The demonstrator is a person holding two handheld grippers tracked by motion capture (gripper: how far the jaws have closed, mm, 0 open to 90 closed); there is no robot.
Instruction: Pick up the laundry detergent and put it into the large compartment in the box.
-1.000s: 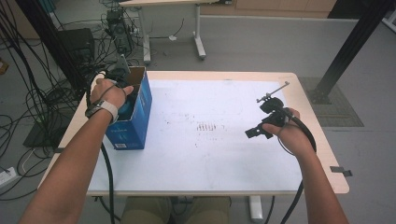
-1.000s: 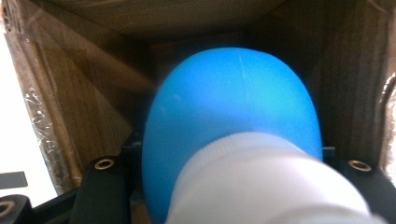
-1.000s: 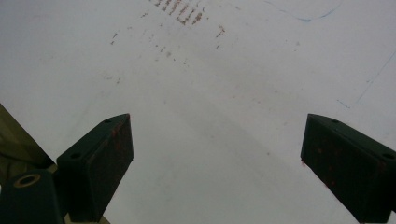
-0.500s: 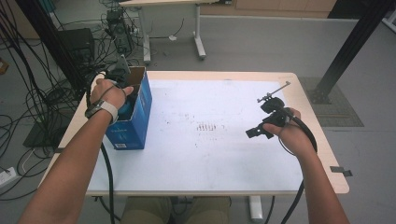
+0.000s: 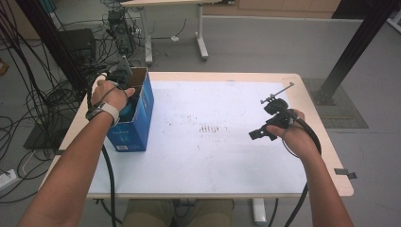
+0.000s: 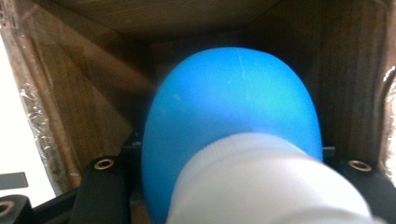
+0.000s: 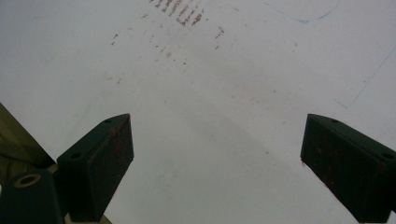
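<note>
A blue cardboard box (image 5: 135, 127) with an open top stands at the table's left edge. My left gripper (image 5: 126, 97) reaches down into it. In the left gripper view the jaws (image 6: 232, 164) are shut on a blue bottle (image 6: 233, 102) with a white cap (image 6: 266, 186), and the box's brown inner walls (image 6: 93, 70) surround it. My right gripper (image 5: 261, 134) hovers over the right part of the white table top (image 5: 213, 165). Its two black fingers (image 7: 100, 163) stand wide open with nothing between them (image 7: 215, 154).
Reddish-brown smudges (image 5: 210, 127) mark the middle of the table top. Cables (image 5: 28, 109) and equipment lie on the floor at the left. A black post (image 5: 354, 47) rises at the right, and another table's legs (image 5: 201, 33) stand behind.
</note>
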